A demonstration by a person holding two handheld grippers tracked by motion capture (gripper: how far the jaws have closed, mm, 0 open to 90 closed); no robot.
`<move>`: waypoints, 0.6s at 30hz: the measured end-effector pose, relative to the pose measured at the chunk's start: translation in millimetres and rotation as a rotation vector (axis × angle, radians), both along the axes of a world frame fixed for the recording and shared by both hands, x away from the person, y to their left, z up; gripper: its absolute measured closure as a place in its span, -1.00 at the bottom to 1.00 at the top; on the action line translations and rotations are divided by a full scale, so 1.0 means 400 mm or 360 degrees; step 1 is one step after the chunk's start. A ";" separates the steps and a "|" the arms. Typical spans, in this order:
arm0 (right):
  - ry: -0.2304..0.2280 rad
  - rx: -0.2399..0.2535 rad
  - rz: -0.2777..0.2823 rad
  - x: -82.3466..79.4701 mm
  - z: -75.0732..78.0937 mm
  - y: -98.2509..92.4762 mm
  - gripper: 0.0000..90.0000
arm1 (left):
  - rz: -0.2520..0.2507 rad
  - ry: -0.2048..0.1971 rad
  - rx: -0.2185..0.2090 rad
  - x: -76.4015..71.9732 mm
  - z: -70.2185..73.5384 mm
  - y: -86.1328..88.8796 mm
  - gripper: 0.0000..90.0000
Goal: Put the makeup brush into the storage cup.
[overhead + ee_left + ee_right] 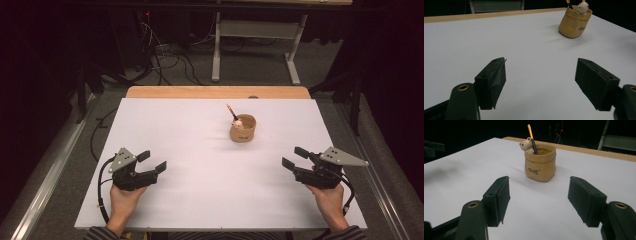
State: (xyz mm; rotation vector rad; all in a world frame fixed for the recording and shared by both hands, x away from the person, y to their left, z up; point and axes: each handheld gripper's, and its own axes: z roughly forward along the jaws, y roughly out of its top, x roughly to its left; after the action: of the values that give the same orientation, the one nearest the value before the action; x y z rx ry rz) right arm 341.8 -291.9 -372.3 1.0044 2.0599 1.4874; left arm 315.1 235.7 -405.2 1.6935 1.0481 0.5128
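Both grippers, left (151,162) and right (294,157), are resting with jaws wide apart and nothing between them. Cup (243,128) with pencil (231,111) is standing far ahead on white table (200,150).

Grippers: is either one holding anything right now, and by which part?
Nothing is held. The left gripper and right gripper are open over the table, apart from the pot.

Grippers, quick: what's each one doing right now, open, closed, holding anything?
Left gripper: jaws open, holding nothing, above the white table.
Right gripper: jaws open, holding nothing, pointing at the tan pen holder farther off.
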 end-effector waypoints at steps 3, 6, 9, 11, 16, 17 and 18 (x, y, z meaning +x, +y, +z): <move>0.0008 -0.0004 -0.0005 0.000 -0.006 0.002 -0.20 | -0.0001 -0.0001 0.0000 0.000 0.000 0.000 -0.44; 0.0023 -0.0013 -0.0004 0.000 -0.013 0.005 -0.20 | -0.0001 -0.0002 -0.0002 0.000 0.000 0.000 -0.44; 0.0035 -0.0016 -0.0006 0.000 -0.020 0.009 -0.20 | -0.0002 -0.0004 -0.0002 0.000 0.000 0.000 -0.44; 0.0042 -0.0028 -0.0006 0.001 -0.024 0.012 -0.20 | -0.0002 -0.0007 -0.0003 -0.001 0.001 0.000 -0.44; 0.0050 -0.0035 -0.0011 0.002 -0.032 0.016 -0.20 | -0.0002 -0.0011 -0.0008 -0.002 0.002 0.000 -0.44; 0.0051 -0.0037 -0.0014 0.002 -0.034 0.016 -0.20 | -0.0003 -0.0012 -0.0009 -0.002 0.002 0.000 -0.44; 0.0055 -0.0035 -0.0021 0.002 -0.036 0.016 -0.20 | -0.0003 -0.0012 -0.0009 -0.002 0.002 0.000 -0.44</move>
State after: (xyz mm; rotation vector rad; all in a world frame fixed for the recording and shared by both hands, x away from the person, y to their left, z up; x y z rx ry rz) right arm 342.6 -285.5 -386.6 1.0399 2.0849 1.4478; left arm 314.4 235.8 -404.5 1.6859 1.0413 0.5142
